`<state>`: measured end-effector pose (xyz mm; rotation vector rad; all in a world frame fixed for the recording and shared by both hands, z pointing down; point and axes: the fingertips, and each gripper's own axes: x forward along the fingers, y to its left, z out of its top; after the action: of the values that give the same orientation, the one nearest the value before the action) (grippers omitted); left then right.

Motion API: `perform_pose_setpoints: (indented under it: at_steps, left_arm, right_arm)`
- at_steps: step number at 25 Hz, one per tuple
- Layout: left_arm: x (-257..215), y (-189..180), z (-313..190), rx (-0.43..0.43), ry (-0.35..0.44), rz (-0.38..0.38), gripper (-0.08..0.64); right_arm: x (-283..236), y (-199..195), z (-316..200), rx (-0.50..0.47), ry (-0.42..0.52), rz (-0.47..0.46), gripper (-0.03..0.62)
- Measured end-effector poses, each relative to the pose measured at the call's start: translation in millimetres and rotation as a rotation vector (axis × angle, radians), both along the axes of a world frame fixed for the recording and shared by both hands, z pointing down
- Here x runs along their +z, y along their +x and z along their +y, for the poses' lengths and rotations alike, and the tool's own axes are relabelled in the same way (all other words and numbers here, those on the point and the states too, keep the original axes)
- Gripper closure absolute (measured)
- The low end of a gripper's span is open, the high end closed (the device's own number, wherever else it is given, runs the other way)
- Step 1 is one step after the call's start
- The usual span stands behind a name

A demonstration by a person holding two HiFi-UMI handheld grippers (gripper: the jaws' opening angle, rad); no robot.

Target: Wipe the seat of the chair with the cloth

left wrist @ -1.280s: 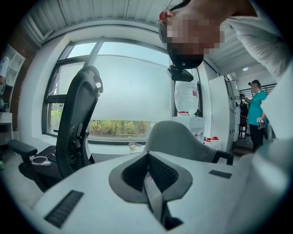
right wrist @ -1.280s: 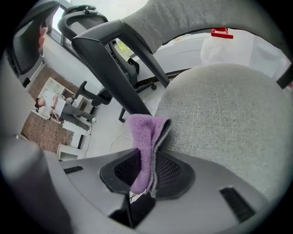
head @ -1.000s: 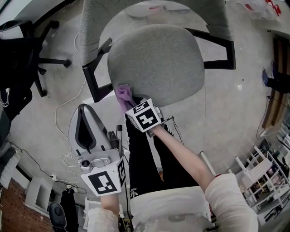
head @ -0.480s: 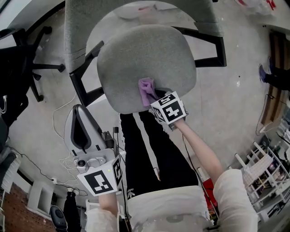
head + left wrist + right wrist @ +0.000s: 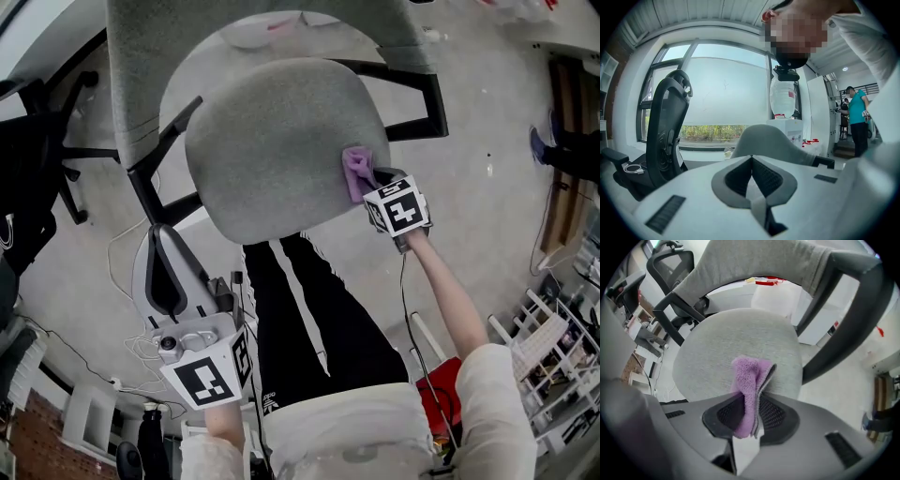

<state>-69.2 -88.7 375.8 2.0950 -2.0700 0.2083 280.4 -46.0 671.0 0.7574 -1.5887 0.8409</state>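
Observation:
A grey fabric chair seat (image 5: 272, 141) (image 5: 736, 348) fills the upper middle of the head view. A folded purple cloth (image 5: 357, 172) (image 5: 749, 380) rests on the seat's front right edge. My right gripper (image 5: 373, 187) (image 5: 752, 416) is shut on the cloth and presses it to the seat. My left gripper (image 5: 173, 272) (image 5: 751, 176) hangs low at the left, away from the seat, with its jaws together and nothing between them.
The chair's grey backrest (image 5: 141, 66) and black armrests (image 5: 417, 98) frame the seat. A black office chair (image 5: 37, 178) stands at the left. Cables (image 5: 127, 248) lie on the floor, and a shelf rack (image 5: 553, 356) stands at the right. A person (image 5: 855, 117) stands far off in the left gripper view.
My right gripper has swept the purple cloth along the seat's front edge from the left side to the right side. The left gripper has barely moved.

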Motion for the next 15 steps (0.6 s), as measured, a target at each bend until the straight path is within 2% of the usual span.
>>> perform_pose_setpoints:
  at_steps: [15]
  left_arm:
    - [-4.0, 15.2, -3.3, 0.003, 0.01, 0.004, 0.548]
  right_arm:
    - [1.8, 79.5, -18.9, 0.04, 0.055, 0.178, 0.502]
